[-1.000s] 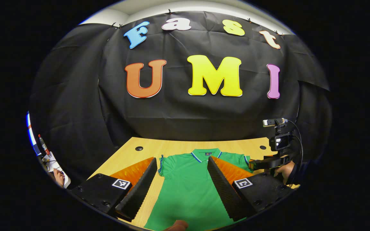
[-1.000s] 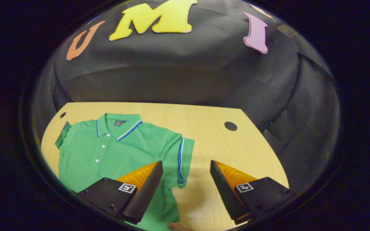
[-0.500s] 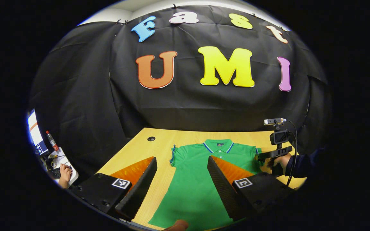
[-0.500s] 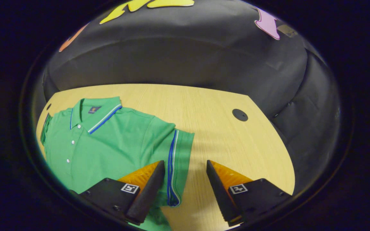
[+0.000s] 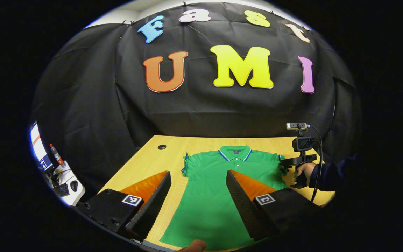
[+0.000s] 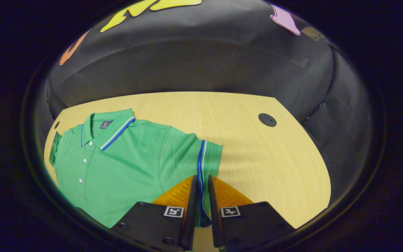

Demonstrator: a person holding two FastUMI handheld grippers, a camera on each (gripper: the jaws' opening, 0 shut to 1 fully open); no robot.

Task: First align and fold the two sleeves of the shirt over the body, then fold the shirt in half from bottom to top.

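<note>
So the left gripper is held wide open above the table, nothing gripped. The green shirt is spread flat on the wood below, its body seen between the two fingers, collar toward the booth wall. Further right in the left gripper view, the right gripper is seen at the shirt's far sleeve, held by a hand. In the right gripper view, its fingers are nearly closed, and the sleeve's striped cuff edge is pinched between them.
</note>
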